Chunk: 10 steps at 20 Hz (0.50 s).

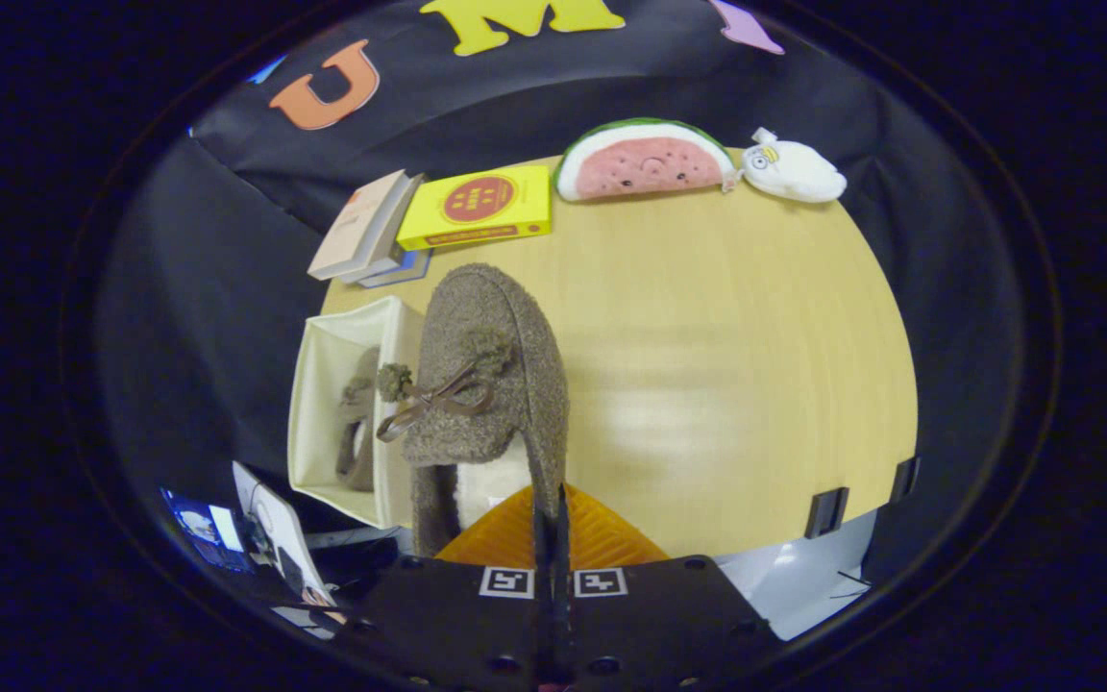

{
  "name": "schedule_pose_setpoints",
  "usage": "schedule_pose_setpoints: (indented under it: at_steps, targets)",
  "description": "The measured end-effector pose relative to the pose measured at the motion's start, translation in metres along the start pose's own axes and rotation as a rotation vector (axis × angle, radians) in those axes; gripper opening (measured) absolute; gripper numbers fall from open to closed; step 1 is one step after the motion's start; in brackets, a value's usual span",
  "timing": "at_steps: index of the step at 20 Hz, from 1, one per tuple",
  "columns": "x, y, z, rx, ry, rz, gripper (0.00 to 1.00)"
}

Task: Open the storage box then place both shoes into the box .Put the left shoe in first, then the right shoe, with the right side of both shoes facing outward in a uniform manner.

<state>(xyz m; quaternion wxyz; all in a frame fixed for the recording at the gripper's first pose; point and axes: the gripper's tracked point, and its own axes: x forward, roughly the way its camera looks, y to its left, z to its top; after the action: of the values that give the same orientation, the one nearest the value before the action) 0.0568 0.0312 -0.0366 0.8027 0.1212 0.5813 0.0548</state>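
A pale wood tabletop point(726, 317) stands against the booth's dark cloth wall. Along its far edge lie a few things: a small stack of books point(371, 231) at the far left corner, a yellow box point(477, 205) with a red round mark beside them, then a watermelon-slice plush point(645, 159), and just past it a small white plush point(794, 171).

At the left edge of the tabletop sits the cream storage box point(323, 384), open toward the camera. Inside it rests one brown fuzzy shoe point(356, 432), seen partly, lying along the box's inner space.

The second shoe point(486, 365) is up in front of the camera, just right of the box and overlapping its right wall in the view. It is the same brown fuzzy kind, with a thin brown bow and two pom-poms on top and a pale fleecy lining showing at the heel opening. Its toe points away, toward the books.

The fingers point(551, 514) are drawn close together, with the right side of the shoe's heel collar pinched between them; both press on that thin fuzzy edge. The shoe hangs from this grip, its heel nearest the fingers.

Two dark clamps point(827, 511) sit on the near right edge of the tabletop. Below the box, off the tabletop, a lit screen point(203, 529) and some papers can be made out, too small to tell further.
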Motion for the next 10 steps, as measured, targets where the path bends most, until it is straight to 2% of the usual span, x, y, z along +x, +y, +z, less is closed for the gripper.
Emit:
schedule_pose_setpoints:
  at_steps: [4,8,10]
  targets:
    - [0.006,0.065,-0.003,-0.086,0.016,0.043,0.01]
    - [0.042,0.121,-0.003,-0.073,0.038,0.094,0.01]
    - [0.068,0.139,0.001,-0.068,0.039,0.084,0.01]
